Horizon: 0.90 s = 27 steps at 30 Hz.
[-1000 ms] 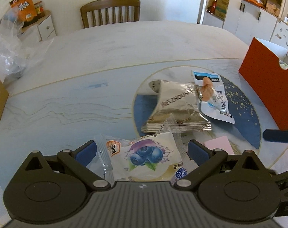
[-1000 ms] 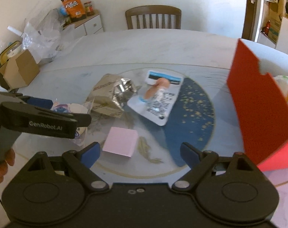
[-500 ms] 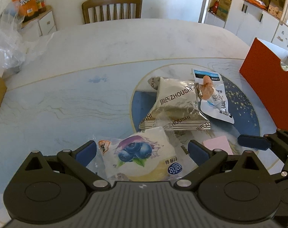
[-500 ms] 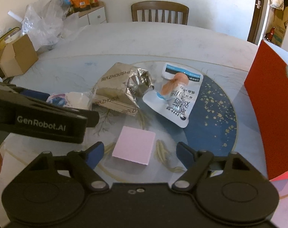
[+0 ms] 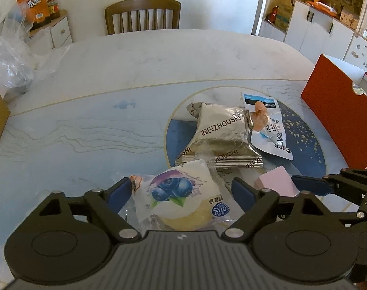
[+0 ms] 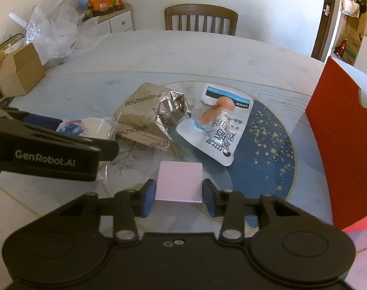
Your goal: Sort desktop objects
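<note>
My left gripper (image 5: 181, 191) is open around a blueberry pastry packet (image 5: 178, 198) on the table; its fingers sit at the packet's sides. My right gripper (image 6: 179, 194) is shut on a pink sticky-note pad (image 6: 180, 181), also seen in the left wrist view (image 5: 275, 183). A silver ZHOUSHI snack bag (image 5: 222, 135) and a white-blue pouch (image 5: 268, 125) lie on the round blue table inlay, also in the right wrist view: bag (image 6: 147, 111), pouch (image 6: 219, 125).
A red box (image 6: 340, 133) stands at the right, also in the left wrist view (image 5: 340, 113). A cardboard box (image 6: 18, 72) and plastic bags (image 6: 50, 31) sit at the far left. A wooden chair (image 5: 142, 17) stands behind the marble table (image 5: 110, 72).
My right gripper moved forward onto the pink pad and closed on it. My left gripper moved slightly forward around the blueberry packet and stayed open.
</note>
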Motion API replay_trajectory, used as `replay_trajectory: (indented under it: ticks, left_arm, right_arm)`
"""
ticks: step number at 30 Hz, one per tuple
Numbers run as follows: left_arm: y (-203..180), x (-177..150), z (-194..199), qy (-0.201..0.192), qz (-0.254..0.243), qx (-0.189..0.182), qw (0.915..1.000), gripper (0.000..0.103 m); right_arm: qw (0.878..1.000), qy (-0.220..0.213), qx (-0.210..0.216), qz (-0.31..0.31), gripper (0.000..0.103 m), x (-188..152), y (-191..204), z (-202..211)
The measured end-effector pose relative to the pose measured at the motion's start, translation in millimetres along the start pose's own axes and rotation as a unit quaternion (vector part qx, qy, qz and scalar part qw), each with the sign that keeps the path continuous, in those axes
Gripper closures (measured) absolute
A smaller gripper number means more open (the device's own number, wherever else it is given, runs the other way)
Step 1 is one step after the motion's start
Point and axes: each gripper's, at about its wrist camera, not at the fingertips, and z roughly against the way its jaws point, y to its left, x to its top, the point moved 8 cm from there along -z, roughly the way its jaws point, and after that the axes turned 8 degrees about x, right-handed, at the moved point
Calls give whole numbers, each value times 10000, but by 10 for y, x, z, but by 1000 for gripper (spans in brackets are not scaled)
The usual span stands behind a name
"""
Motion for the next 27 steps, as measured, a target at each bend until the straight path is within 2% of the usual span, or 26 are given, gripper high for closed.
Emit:
replay_trajectory:
  ticks: [5, 10, 27]
  left_arm:
    - [-20, 16, 45, 32, 40, -36, 10000, 24]
    - [-102, 5, 105, 50, -7, -165, 9999, 27]
    - [-637, 150, 570, -256, -419, -512, 9975, 29]
  right_arm:
    - [10000, -34, 2, -38, 63, -15, -32, 60]
    - [9999, -127, 28, -85, 63, 12, -79, 174]
    - [9978, -491, -75, -447, 63, 131, -477, 817]
